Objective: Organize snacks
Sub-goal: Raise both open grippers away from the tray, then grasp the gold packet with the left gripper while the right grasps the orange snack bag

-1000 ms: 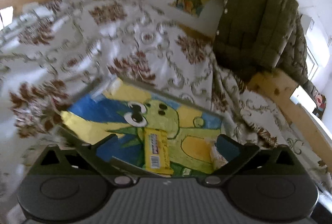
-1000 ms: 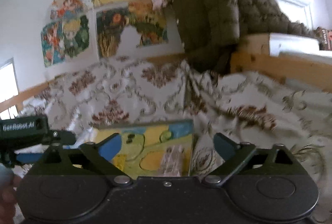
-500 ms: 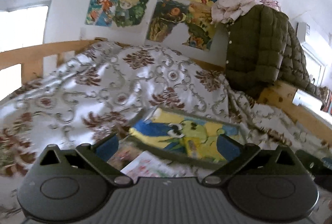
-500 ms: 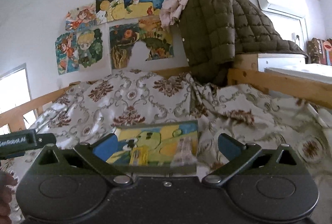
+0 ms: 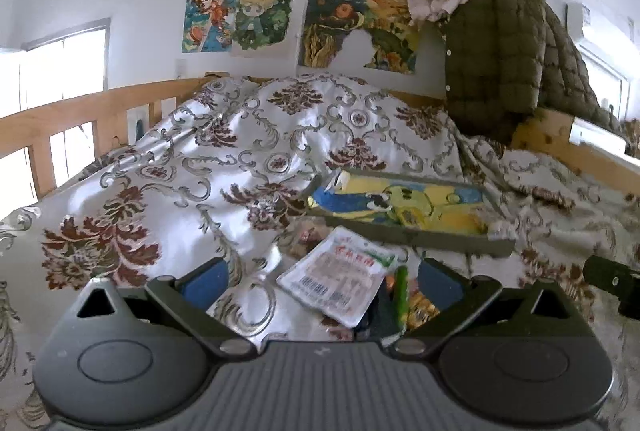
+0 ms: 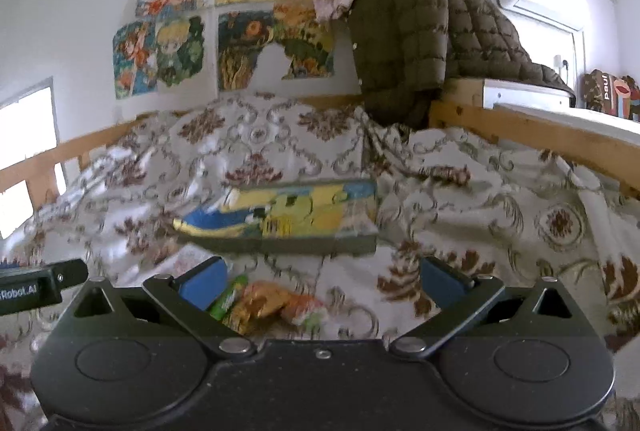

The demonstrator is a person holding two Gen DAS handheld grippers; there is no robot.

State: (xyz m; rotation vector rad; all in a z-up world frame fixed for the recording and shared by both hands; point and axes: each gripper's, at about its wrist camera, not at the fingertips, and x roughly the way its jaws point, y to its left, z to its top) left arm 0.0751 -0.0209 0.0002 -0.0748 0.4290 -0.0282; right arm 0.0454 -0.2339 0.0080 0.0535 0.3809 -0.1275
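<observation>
A shallow tray point(image 5: 416, 235) with a blue and yellow cartoon picture lies on the bed; it also shows in the right wrist view point(image 6: 276, 243). A yellow snack bar point(image 5: 412, 217) lies in it. A white snack packet point(image 5: 340, 279) lies in front of the tray, with a green and orange wrapped snack point(image 5: 404, 295) beside it. My left gripper point(image 5: 320, 277) is open over these, holding nothing. My right gripper point(image 6: 320, 275) is open above an orange and green snack pack point(image 6: 268, 305).
The floral bedspread point(image 5: 200, 183) covers the bed in rumpled folds. A wooden rail point(image 5: 72, 119) runs along the left, a wooden ledge point(image 6: 540, 135) along the right. A dark quilted jacket point(image 6: 416, 35) hangs at the back. The other gripper point(image 5: 612, 279) shows at right.
Both grippers have pulled back from the tray and tilted up. The tray is now farther off, and loose snacks on the bedspread have come into view between the fingers.
</observation>
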